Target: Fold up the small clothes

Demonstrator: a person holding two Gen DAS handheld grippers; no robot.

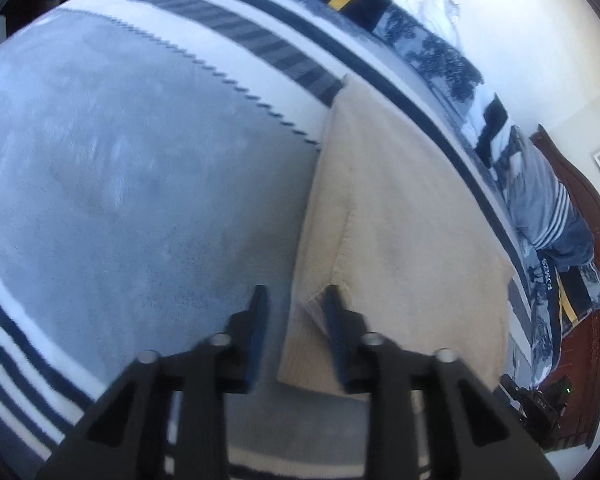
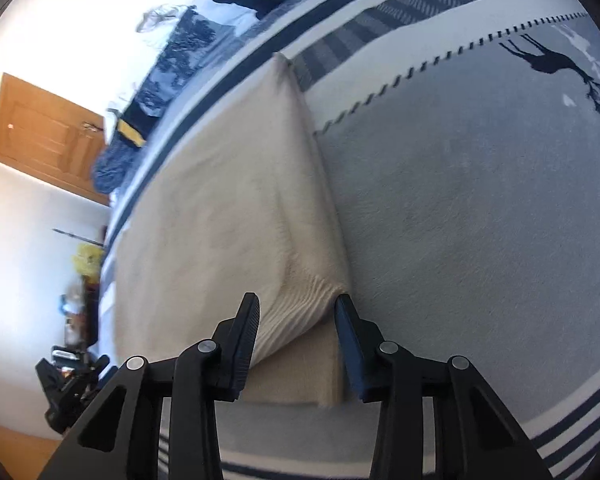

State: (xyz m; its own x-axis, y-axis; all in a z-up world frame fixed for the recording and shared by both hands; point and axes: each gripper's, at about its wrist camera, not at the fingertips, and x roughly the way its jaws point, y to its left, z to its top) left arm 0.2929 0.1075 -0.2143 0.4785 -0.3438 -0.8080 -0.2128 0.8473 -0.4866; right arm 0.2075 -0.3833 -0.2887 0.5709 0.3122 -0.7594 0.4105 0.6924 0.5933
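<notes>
A cream knitted garment (image 1: 400, 216) (image 2: 220, 208) lies folded flat, its ribbed hem corner lifted slightly.

Both views low, sharing cream garment (image 1: 400, 216).

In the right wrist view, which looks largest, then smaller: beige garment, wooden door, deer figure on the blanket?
1. beige garment, though nearness exaggerates it
2. wooden door
3. deer figure

A grey fleece blanket (image 2: 480, 208) with navy and white border stripes (and a dark deer silhouette (image 2: 556, 64)) covered the bed. Beyond the blanket's striped edge lay patterned blue bedding (image 1: 432, 56). Past that rose white walls (image 2: 60, 20), a wooden door (image 2: 48, 136), and a dark wooden headboard (image 1: 588, 216).
</notes>
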